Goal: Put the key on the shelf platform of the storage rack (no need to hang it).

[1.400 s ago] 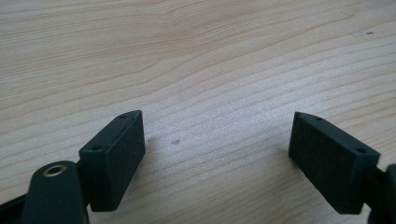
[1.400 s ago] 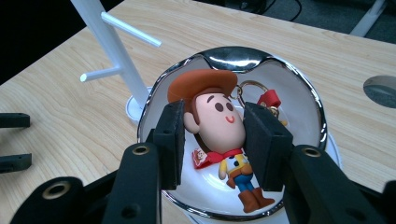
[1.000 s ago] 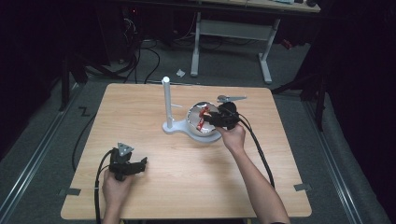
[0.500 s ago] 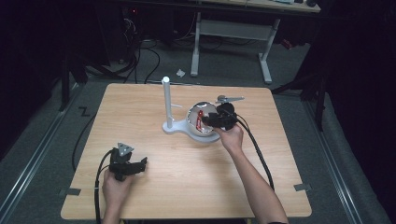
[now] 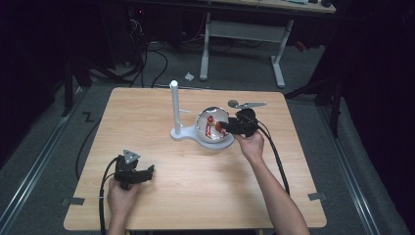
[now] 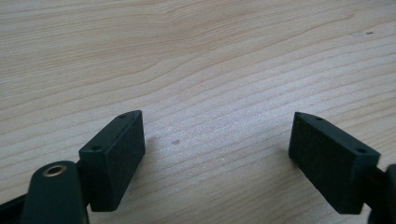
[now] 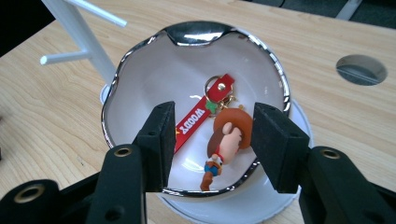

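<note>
At the bench's (image 5: 161, 105) seven o'clock, the left tool (image 6: 219, 154) rests unmoved, jaws wide apart and empty. At one o'clock, the right tool (image 7: 212, 144), shut a second ago, has just been opening over the bowl (image 7: 140, 79); the keychain (image 7: 219, 135) lies loose inside, between its jaws.

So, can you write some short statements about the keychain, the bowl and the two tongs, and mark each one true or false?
1. The keychain lies inside the bowl. True.
2. The right tongs are clamped shut on the keychain. False: the jaws have just been opening and stand apart, the figure loose between them.
3. The left tongs are open over bare table. True.
4. The white stand lies flat on the table. False: it stands upright beside the bowl.
5. The keychain's strap is blue. False: it is red.
</note>
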The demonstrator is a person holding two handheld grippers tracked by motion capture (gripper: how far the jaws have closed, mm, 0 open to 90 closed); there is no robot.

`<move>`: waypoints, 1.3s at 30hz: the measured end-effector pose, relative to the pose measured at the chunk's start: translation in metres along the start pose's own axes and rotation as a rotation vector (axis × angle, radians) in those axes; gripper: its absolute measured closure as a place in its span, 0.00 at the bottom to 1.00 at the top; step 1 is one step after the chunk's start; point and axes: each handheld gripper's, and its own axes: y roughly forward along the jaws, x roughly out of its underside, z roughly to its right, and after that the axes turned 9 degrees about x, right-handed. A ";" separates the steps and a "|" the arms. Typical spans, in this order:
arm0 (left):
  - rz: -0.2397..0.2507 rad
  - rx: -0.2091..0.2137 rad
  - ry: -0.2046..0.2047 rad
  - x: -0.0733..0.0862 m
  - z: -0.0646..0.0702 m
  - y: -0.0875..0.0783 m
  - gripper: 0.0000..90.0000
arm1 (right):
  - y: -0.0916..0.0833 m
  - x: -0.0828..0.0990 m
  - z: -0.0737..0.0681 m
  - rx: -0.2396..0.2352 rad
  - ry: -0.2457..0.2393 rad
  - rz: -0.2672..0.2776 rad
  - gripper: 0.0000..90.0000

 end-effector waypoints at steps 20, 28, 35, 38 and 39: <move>0.000 0.000 -0.001 0.000 0.000 0.000 0.21 | -0.037 -0.004 0.013 0.033 -0.015 0.062 0.56; 0.000 -0.001 -0.001 0.000 0.000 0.000 0.21 | -0.049 -0.003 0.019 0.037 -0.011 0.078 0.56; 0.000 0.000 0.001 0.000 0.000 0.000 0.21 | -0.061 -0.001 0.024 0.040 -0.006 0.093 0.56; 0.000 0.000 0.000 0.000 0.000 0.000 0.21 | -0.065 -0.001 0.026 0.045 -0.003 0.096 0.56; 0.000 0.000 0.000 0.000 0.000 0.000 0.21 | -0.067 -0.001 0.026 0.045 -0.005 0.099 0.56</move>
